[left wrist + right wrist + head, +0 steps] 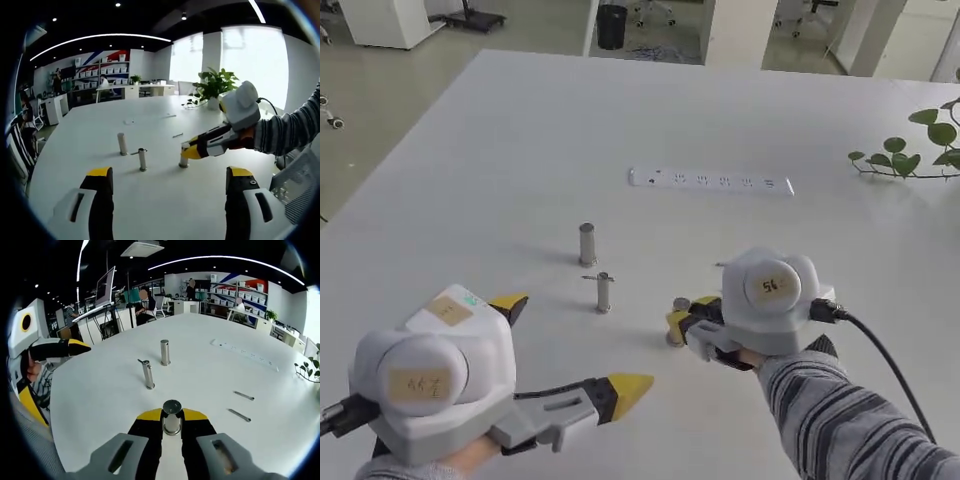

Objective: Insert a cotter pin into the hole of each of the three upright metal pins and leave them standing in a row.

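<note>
Done: middle pin (604, 292) cottered
Remaining: far pin (587, 244), near pin (171, 410)
Right gripper (171, 419): clamps near pin
Left gripper (169, 172): wide open, empty

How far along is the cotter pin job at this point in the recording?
Done: the middle pin appears to have a cotter pin through its top. In hand: the right gripper is shut on the near pin, which shows no cotter pin, while the left gripper is open and empty. Left: the near pin and the far pin; two loose cotter pins lie on the table.
</note>
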Demonstrator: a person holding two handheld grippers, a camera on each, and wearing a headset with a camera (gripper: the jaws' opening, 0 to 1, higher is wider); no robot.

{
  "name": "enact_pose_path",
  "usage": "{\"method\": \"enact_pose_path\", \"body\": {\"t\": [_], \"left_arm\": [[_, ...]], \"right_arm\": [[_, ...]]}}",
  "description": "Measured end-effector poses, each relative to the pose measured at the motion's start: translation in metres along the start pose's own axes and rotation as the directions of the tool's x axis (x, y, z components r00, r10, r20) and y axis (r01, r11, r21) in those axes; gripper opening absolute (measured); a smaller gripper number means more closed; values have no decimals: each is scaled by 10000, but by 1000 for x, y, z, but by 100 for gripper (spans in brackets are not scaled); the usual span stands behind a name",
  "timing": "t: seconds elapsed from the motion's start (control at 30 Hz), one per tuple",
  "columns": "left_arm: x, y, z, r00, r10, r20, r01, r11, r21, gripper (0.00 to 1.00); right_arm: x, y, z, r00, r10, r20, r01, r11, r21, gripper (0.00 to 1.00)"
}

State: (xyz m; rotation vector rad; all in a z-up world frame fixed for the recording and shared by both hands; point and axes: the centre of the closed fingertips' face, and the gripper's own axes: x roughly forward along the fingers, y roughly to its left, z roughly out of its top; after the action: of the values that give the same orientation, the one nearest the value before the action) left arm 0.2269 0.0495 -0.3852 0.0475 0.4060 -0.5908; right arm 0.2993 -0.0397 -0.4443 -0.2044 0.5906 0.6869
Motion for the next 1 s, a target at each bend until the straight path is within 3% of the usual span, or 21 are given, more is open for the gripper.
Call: {"method": "enact_pose_path", "body": {"t": [0.33, 0.83, 1.0], "left_arm": [[-1, 1, 1, 10000, 53, 20, -53, 10000, -38, 92], [-3, -2, -1, 9999, 80, -75, -80, 10000, 11, 92], [-4, -2, -3, 9998, 82, -155, -81, 10000, 10, 92]], "right_arm": [[-1, 0, -6, 9999, 95, -119, -96, 9999, -83, 8], [-3, 1, -7, 9997, 247, 1, -247, 9967, -775, 9], [-3, 0, -7, 9995, 307, -59, -310, 9984, -476, 9]]}}
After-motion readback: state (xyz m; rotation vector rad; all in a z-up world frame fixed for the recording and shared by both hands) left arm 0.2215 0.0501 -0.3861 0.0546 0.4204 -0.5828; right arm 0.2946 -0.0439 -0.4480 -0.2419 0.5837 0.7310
